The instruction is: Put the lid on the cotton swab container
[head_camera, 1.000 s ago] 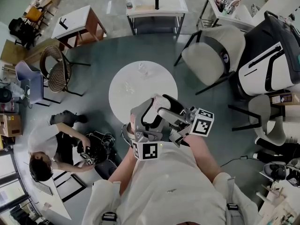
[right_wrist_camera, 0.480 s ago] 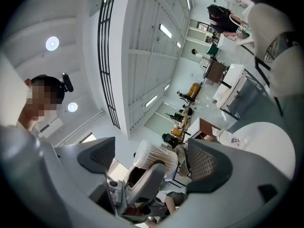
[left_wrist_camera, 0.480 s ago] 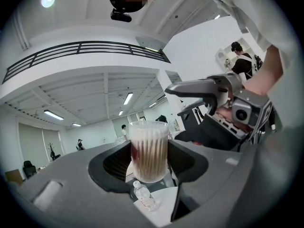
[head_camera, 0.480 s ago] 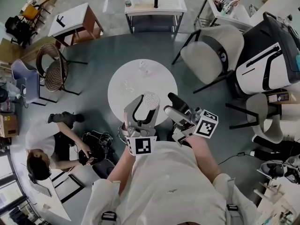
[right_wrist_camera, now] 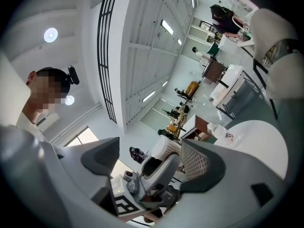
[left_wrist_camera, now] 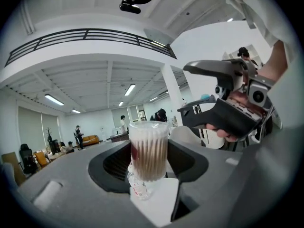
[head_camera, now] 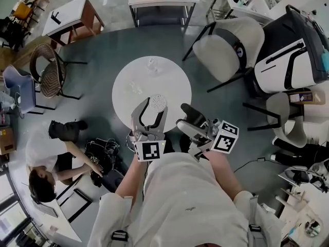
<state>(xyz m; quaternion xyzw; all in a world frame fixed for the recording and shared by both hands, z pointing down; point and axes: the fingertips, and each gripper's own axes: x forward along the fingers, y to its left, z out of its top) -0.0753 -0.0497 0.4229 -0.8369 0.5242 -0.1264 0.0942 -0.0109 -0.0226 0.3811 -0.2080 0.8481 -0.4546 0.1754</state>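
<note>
Open hall, round white tabletop (head_camera: 172,86). Left tongs (head_camera: 152,107) clamped on swab container (left_wrist_camera: 148,148), held above its near side. Judged light, thin clear plastic, slippery, crushable; hold mid-wall, gently. Right tongs (head_camera: 181,116) apart, empty, jaws just been closing slightly. Beyond, two clear items (head_camera: 136,88) lie mid-tabletop; lid unidentified. Chair (head_camera: 226,48) well apart.

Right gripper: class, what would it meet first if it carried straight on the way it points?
Probably the left gripper holding the cotton swab container, centred between the right gripper's empty jaws, which have just been closing; depth unclear.
</note>
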